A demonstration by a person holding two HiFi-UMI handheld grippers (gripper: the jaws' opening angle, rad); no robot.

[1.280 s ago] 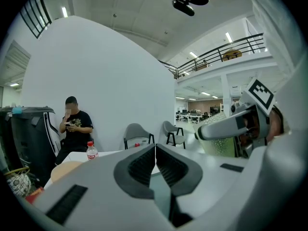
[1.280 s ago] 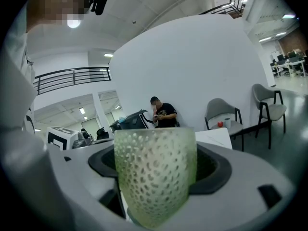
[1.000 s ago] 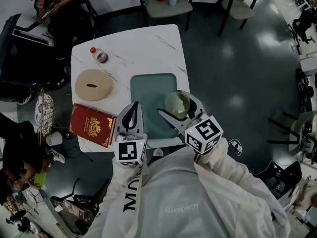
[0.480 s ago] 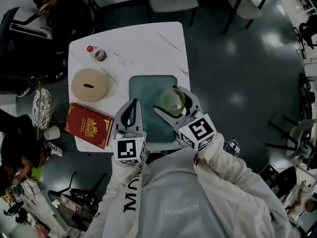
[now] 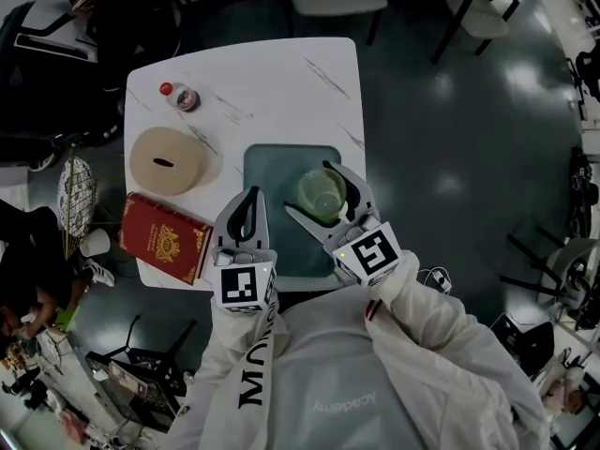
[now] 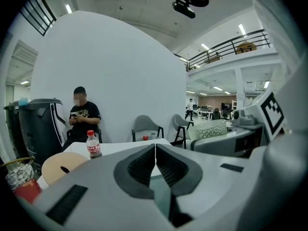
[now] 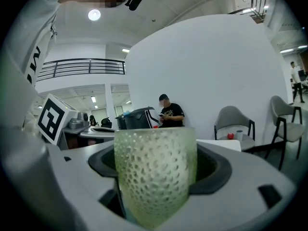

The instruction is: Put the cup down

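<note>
Cup (image 7: 155, 177) clamped upright in right tool (image 5: 309, 187) over green tray (image 5: 272, 172); left tool (image 5: 249, 200) closed, empty

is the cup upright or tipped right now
Upright: held in the right gripper, the cup stands straight, rim level on top; the head view looks down into its open mouth.

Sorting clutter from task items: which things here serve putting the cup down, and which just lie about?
Job: cup, right tool gripping it, teal mat below, table.
Lying about: bottle, tan disc, red book; left tool, shut and empty.
</note>
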